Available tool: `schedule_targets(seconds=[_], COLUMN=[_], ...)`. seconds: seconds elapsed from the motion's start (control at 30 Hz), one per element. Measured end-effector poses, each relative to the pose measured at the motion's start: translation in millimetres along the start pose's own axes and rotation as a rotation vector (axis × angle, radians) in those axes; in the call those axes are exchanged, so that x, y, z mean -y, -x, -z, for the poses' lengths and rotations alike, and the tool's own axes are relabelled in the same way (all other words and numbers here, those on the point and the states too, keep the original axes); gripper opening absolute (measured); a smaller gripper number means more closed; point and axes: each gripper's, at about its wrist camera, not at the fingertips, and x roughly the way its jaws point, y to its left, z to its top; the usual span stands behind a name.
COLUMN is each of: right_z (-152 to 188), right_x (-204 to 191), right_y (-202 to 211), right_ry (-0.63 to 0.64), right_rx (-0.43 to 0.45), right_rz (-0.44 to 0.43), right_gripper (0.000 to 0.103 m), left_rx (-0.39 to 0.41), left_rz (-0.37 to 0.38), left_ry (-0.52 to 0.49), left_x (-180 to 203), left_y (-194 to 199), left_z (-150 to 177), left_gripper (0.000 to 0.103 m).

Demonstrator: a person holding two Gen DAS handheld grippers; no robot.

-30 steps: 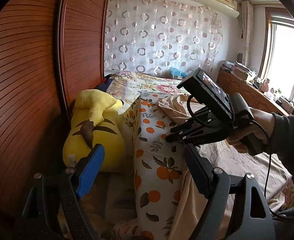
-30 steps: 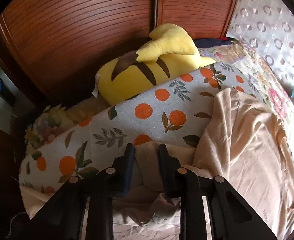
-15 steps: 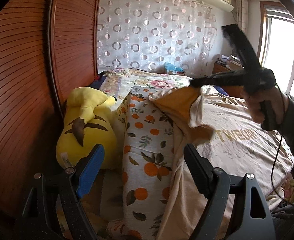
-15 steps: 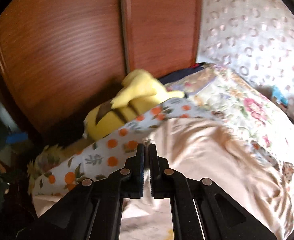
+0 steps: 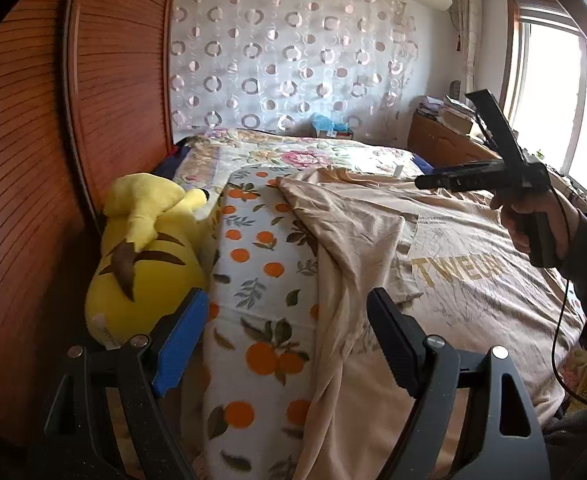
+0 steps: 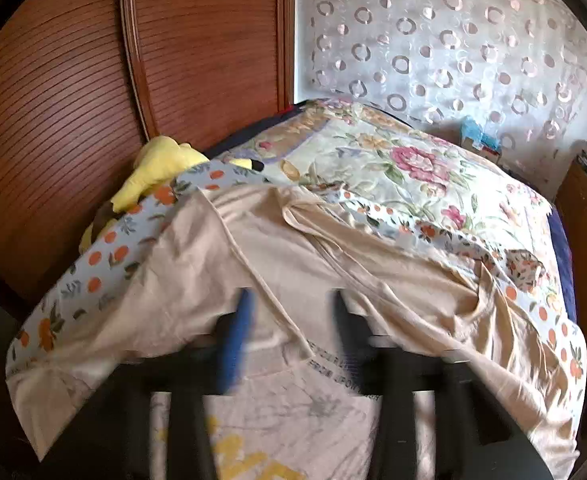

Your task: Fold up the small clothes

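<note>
One beige T-shirt (image 5: 433,248) fills mid-frame on one orange-print quilt (image 5: 261,280); one yellow plush (image 5: 141,256) lies left. Two grippers: left gripper (image 5: 285,336) spread, empty; right gripper (image 6: 289,328), earlier pinching the shirt, now opening, released.

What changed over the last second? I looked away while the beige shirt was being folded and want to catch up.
The right gripper, earlier shut on the beige shirt's sleeve, carried it across onto the shirt's body and let go; its jaws are opening, nothing between them. The sleeve now lies folded over. The left gripper stayed open and empty; the yellow plush toy and orange-print bedding stayed put.
</note>
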Motion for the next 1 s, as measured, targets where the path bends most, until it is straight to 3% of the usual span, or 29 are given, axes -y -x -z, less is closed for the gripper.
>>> schedule_targets(seconds=[0.27, 0.33, 0.47, 0.8, 1.0], right_z=[13.3, 15.4, 23.4, 20.8, 19.4], right_x=[32.2, 56.9, 78.6, 97.1, 101.6], right_y=[7.0, 26.6, 27.9, 17.2, 8.1], right_ry=[-0.013, -0.017, -0.021, -0.007, 0.028], right_rx=[-0.010, -0.020, -0.048, -0.064, -0.091], right_rz=[0.013, 0.019, 0.037, 0.030, 0.011], right_gripper=[0.067, 0.067, 0.067, 0.067, 0.067], left_rx=[-0.034, -0.038, -0.056, -0.130, -0.195], left_rz=[0.005, 0.004, 0.013, 0.011, 0.032], left_ry=[-0.046, -0.060, -0.064, -0.055, -0.042], left_x=[12.2, 14.4, 16.4, 14.4, 13.6], left_y=[-35.9, -45.3, -65.7, -122.8, -162.6], left_z=[-30.1, -39.0, -55.0, -84.6, -95.3], left_gripper=[0.082, 0.082, 0.082, 0.081, 0.067])
